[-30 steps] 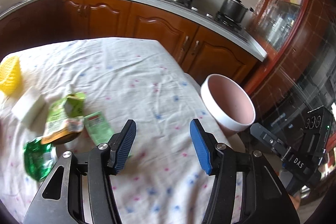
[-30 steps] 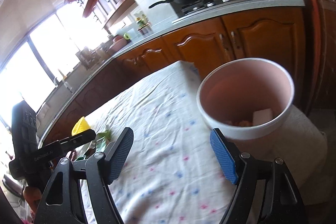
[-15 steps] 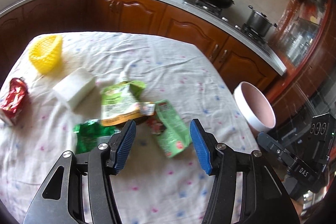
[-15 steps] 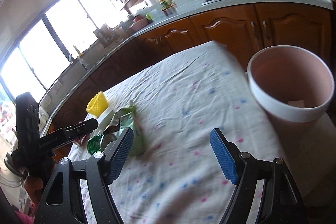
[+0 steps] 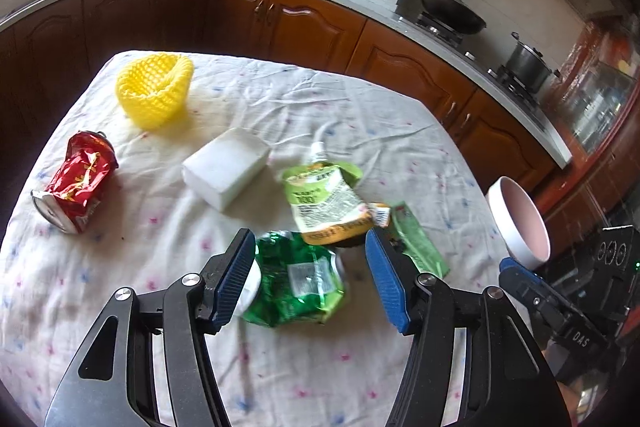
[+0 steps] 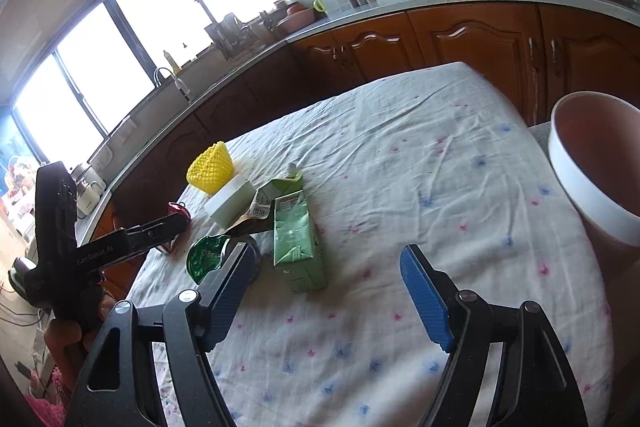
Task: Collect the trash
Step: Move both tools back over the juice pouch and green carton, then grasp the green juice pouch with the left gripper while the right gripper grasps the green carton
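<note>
Left gripper (image 5: 310, 277) fingers are spreading wide around the green can (image 5: 294, 283). Right gripper (image 6: 328, 293) fingers are gaping over bare cloth; the bin (image 6: 576, 187) is standing off the counter's (image 6: 460, 163) edge, contents hidden.

— What sort of place is this?
— A home kitchen: wooden cabinets (image 5: 320, 27), a wok (image 5: 448, 15) and pot (image 5: 526, 61) on the stove, a sink tap (image 6: 170, 77) under the windows (image 6: 120, 39).

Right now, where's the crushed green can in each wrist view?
Left wrist: the crushed green can lies low in the centre, between the open left tongs.
Right wrist: the same can sits at lower left, just past the left finger of the open right tongs.
Shared landmark: the yellow mesh basket.
</note>
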